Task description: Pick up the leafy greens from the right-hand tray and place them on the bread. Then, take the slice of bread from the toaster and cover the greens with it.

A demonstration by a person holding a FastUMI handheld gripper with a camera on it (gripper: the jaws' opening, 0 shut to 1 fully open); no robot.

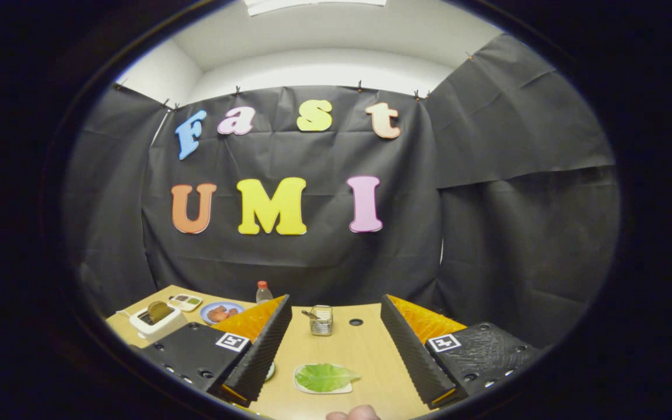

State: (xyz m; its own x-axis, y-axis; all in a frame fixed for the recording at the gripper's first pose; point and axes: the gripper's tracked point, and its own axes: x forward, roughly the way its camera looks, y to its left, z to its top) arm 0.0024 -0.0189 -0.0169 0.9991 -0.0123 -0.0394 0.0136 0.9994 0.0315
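Bread (pixel 160 311) stands upright in the white toaster (pixel 155 324) at far left, beside a blue plate (pixel 221 312). Leafy greens (pixel 325 377) lie on a white tray (pixel 312 387) between the 2 wide-spread, empty fingers of the gripper (pixel 336 350); a metal holder (pixel 321 320) sits beyond.

Illumination is even and moderately bright, coming from a ceiling panel (pixel 315 4) overhead, which is blown out to plain white. The bench (pixel 350 344) is well lit, with soft, faint shadows. The dark cloth walls absorb light and show creases clearly. Fisheye distortion is strong: the bench edge and the wall seams bow outward toward the rim. The centre is sharp; detail softens slightly at the periphery. No glare spots are noted
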